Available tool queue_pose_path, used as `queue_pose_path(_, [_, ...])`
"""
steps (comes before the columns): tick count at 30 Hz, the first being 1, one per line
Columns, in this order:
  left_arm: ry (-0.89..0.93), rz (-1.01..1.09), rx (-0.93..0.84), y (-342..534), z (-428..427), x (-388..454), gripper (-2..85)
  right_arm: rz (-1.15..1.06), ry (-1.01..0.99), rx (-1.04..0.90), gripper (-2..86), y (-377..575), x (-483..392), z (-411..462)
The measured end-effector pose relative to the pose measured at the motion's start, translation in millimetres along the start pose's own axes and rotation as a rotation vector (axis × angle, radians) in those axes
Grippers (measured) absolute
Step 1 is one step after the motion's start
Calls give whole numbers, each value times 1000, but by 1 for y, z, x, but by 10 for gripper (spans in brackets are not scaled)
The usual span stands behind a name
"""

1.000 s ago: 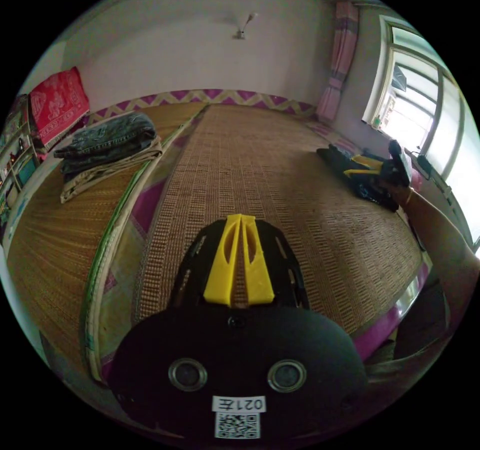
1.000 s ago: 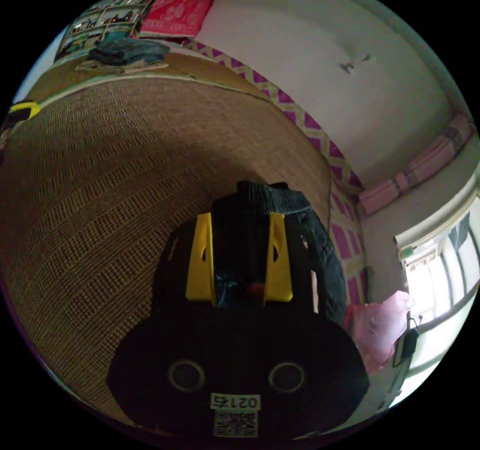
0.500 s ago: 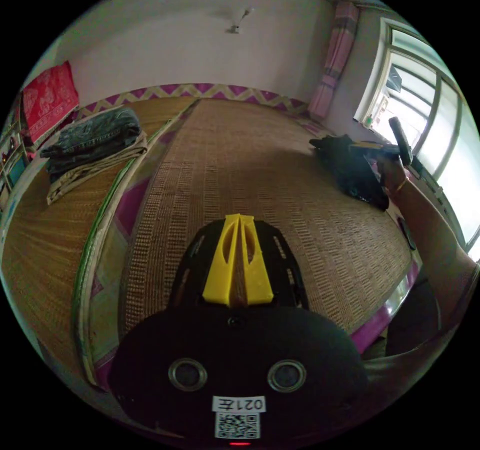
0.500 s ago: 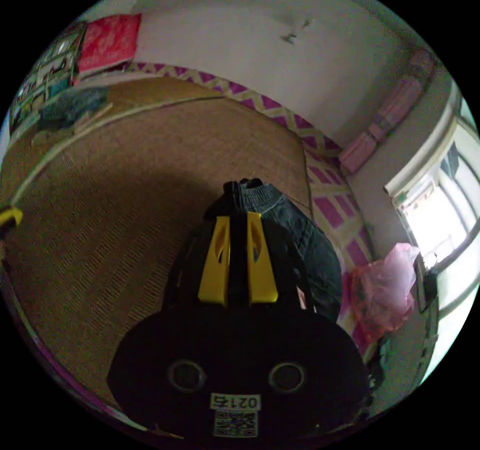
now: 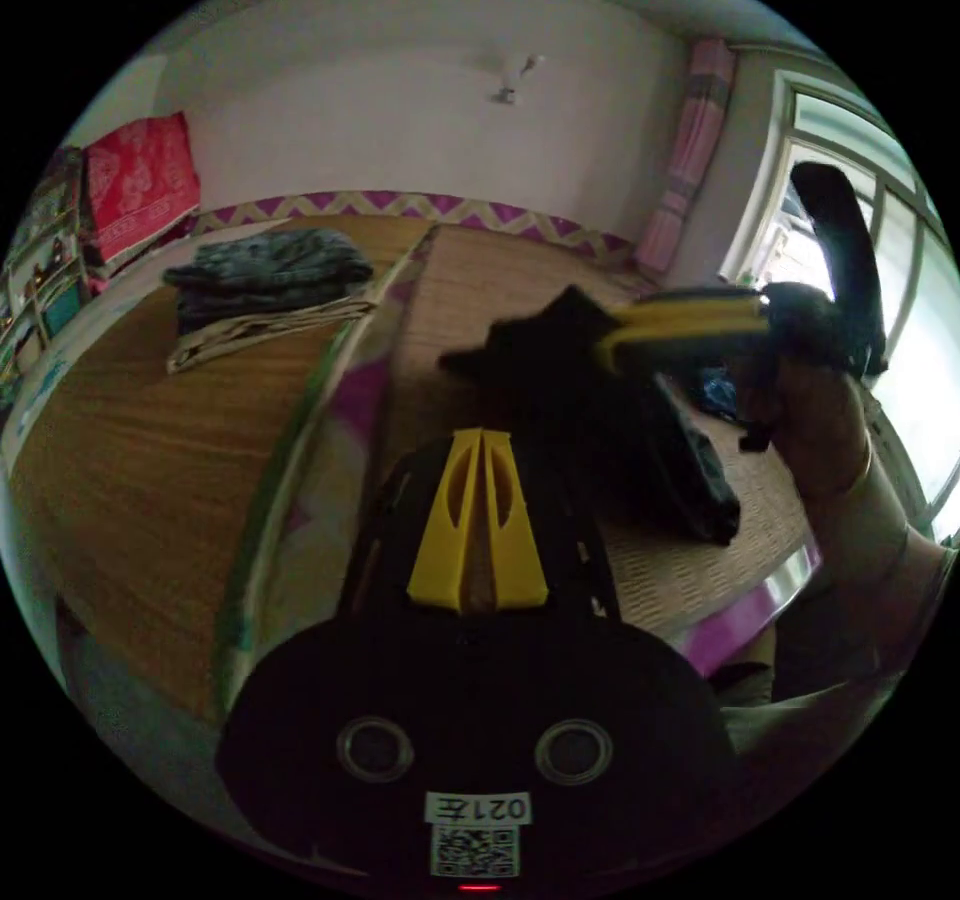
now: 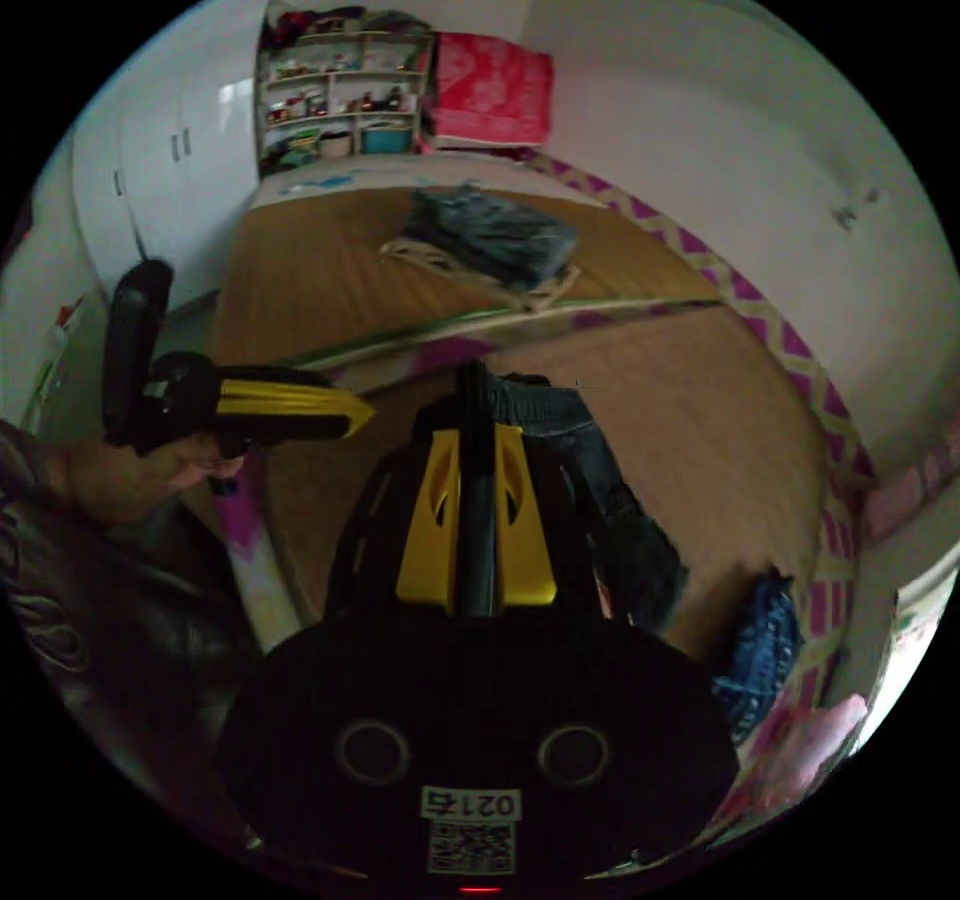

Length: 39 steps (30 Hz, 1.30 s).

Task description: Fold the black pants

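The black pants point(image 6: 590, 500) hang bunched from my right gripper point(image 6: 478, 432), whose yellow jaws are shut on the waistband. In the left gripper view the same pants point(image 5: 640, 440) are lifted above the woven mat point(image 5: 470, 280), dangling from the right gripper point(image 5: 606, 351) held in a hand point(image 5: 815, 430). My left gripper point(image 5: 481, 433) is shut with nothing between its jaws, low in front of the pants. In the right gripper view, the left gripper point(image 6: 362, 410) points toward the pants from the left, a short gap away.
A stack of folded clothes point(image 5: 270, 280) lies on the far mat; the same stack of folded clothes point(image 6: 490, 235) is behind the pants. A blue garment point(image 6: 765, 640) and pink bag point(image 6: 800, 750) sit near the wall. Shelves point(image 6: 340, 90) and a window point(image 5: 860, 240) bound the room.
The right gripper's jaws closed on the pants' waistband, then lifted them off the mat and carried them toward the left gripper. Both cameras swung; the left gripper stayed shut.
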<state>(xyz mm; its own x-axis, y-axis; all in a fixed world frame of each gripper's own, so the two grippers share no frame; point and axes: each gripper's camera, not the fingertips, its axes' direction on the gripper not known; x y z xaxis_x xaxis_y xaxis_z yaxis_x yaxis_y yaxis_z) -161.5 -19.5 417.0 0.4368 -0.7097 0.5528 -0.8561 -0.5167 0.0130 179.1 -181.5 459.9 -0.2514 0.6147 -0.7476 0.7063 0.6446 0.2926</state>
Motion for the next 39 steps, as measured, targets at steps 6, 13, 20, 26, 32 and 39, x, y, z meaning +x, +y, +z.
queue_pose_path(6, [21, -15, -106, 30, -19, -57, 66, 21, -95, 16, 72, -8, -72, 18])
queue_pose_path(13, [101, -27, -84, 37, -23, -44, 75, 58, -149, 19, 70, 10, -52, -39])
queue_pose_path(20, [84, -22, -108, 43, -24, -35, 64, 138, -144, 119, 40, 27, 1, -104])
queue_pose_path(26, [125, 58, -122, 34, -14, -2, 59, 496, -200, 420, 33, 133, 177, -271])
queue_pose_path(32, [171, 120, -147, 19, -1, 38, 50, 962, -135, 632, 28, 350, 334, -414])
queue_pose_path(39, [228, 244, -180, 2, 13, 101, 67, 1342, -79, 477, 22, 547, 426, -416])
